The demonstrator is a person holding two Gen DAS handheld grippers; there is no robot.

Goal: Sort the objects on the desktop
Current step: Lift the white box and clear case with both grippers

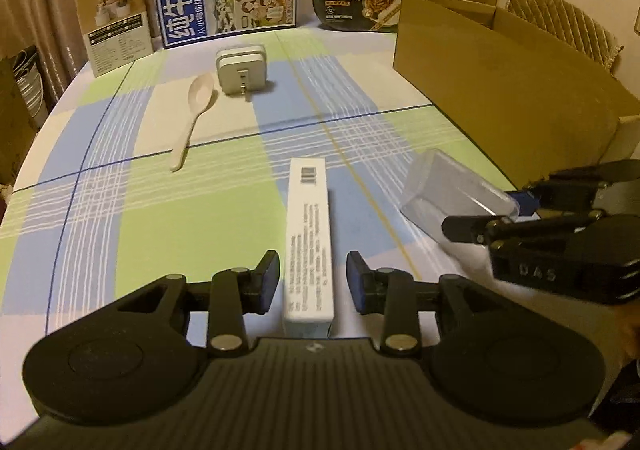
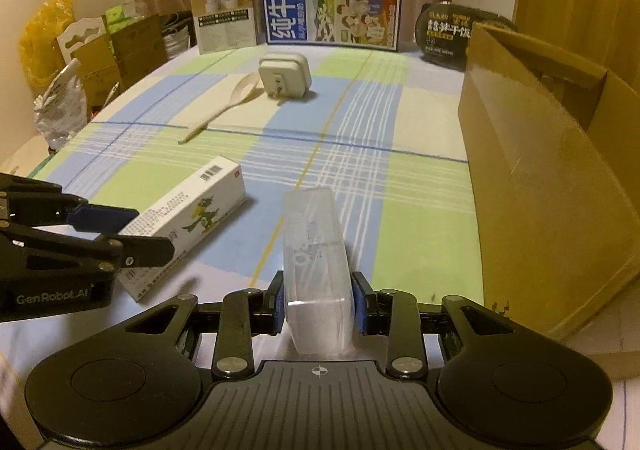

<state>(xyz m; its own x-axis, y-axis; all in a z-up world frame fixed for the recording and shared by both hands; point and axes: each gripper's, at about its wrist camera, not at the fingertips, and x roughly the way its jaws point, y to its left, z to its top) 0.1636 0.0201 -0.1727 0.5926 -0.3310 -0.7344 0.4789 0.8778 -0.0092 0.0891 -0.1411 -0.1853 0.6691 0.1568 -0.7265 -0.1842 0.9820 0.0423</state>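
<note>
"GenRobot.AI" marks the left gripper (image 2: 132, 230), released around the white box (image 1: 309, 242); the right gripper (image 2: 318, 306) grasps a clear case (image 2: 316, 270), print unreadable.

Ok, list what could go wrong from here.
1. The right gripper pinches only the near end of the clear plastic box; it could twist or slip.
2. The left gripper pads stand apart from the white carton, so lifting now would leave it behind.
3. The cardboard box wall is tall; the clear box might clip it.

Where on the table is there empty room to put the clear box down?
Bare cloth lies between the spoon and the white carton, and between the charger and the cardboard box. It is crowded near both tongs and along the far edge.
</note>
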